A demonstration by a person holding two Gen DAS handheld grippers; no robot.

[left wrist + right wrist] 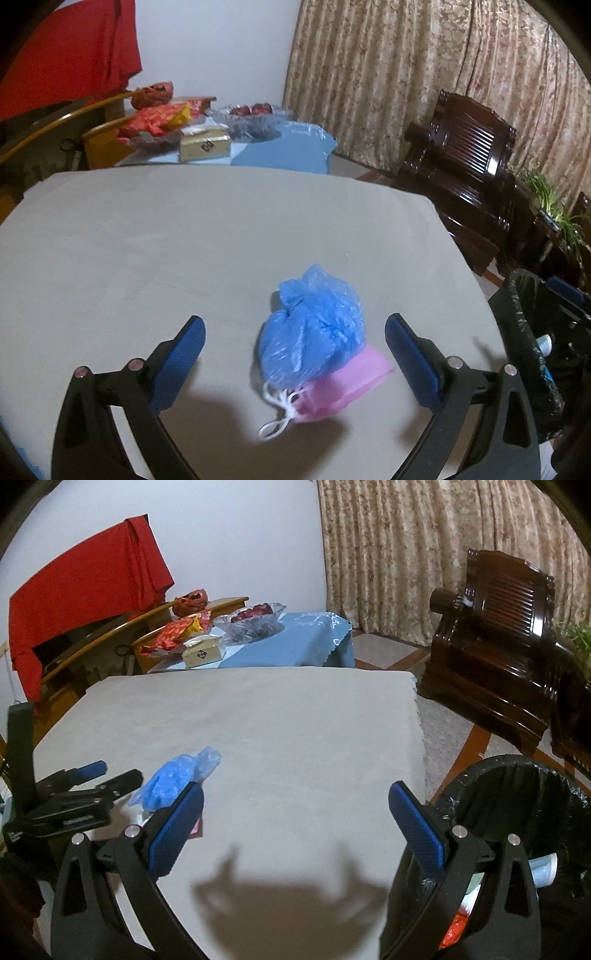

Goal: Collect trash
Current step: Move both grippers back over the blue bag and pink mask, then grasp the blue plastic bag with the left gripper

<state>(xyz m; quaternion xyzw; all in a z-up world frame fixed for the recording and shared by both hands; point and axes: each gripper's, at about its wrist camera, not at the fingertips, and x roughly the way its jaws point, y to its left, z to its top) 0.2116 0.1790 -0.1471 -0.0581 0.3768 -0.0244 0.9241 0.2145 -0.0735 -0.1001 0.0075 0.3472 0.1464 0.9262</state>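
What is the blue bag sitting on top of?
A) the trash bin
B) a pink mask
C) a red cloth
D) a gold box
B: the blue bag lies on the table with a pink mask poking out from under it, white ear loops showing, between the open fingers of the left gripper.

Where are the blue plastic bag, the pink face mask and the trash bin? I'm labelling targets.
blue plastic bag (314, 325), left wrist view, middle of the crumpled plastic.
pink face mask (343, 384), left wrist view, pleated part below the bag.
trash bin (517, 794), right wrist view, black liner inside the rim.
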